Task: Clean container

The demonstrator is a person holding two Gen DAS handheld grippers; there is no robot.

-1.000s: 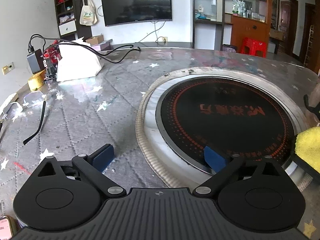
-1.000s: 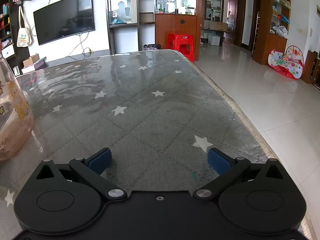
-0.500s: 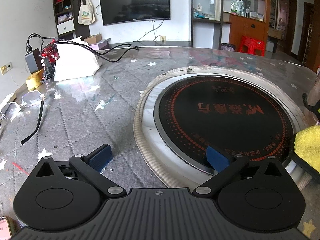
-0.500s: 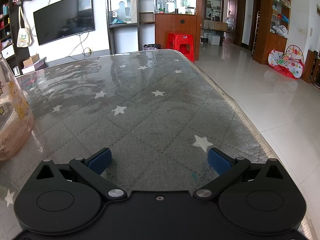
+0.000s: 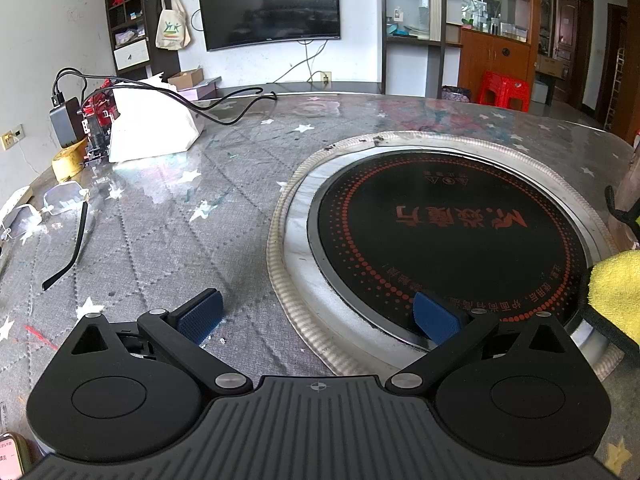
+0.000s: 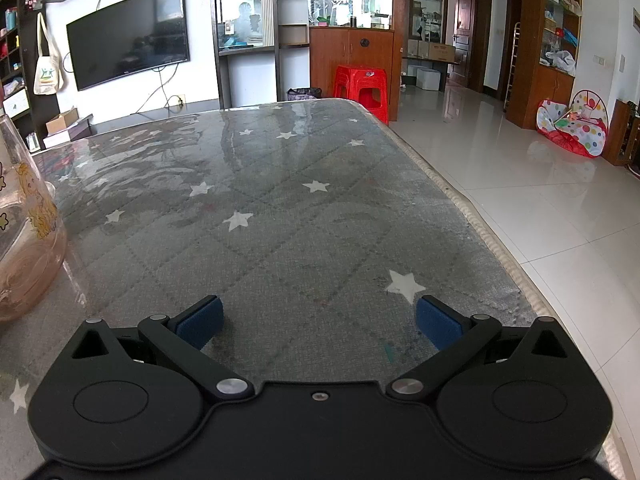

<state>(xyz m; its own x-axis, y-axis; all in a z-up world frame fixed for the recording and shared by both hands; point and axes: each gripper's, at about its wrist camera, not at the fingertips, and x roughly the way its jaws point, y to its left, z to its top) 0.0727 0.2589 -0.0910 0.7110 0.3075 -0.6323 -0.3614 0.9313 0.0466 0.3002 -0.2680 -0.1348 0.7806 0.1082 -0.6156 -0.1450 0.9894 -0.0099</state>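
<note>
Both the left gripper [image 5: 316, 314] and right gripper [image 6: 318, 318] hover with fingers spread, empty. The pink container [image 6: 24, 240] and yellow cloth [image 5: 618, 292], probably the wiper, look untouched, so cleaning seems unstarted.

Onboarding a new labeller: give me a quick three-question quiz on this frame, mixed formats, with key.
1. True or false: the left gripper is shut on the yellow cloth.
2. In the right wrist view, where does the pink glass container stand relative to the right gripper? A) left of it, untouched B) between its pads C) on the floor
3. Fill in: the eyeglasses lie on the table, on the ____ side of the round cooktop in the left wrist view.

Key: 1 false, both grippers are open and empty; 2 A; 3 left.
</note>
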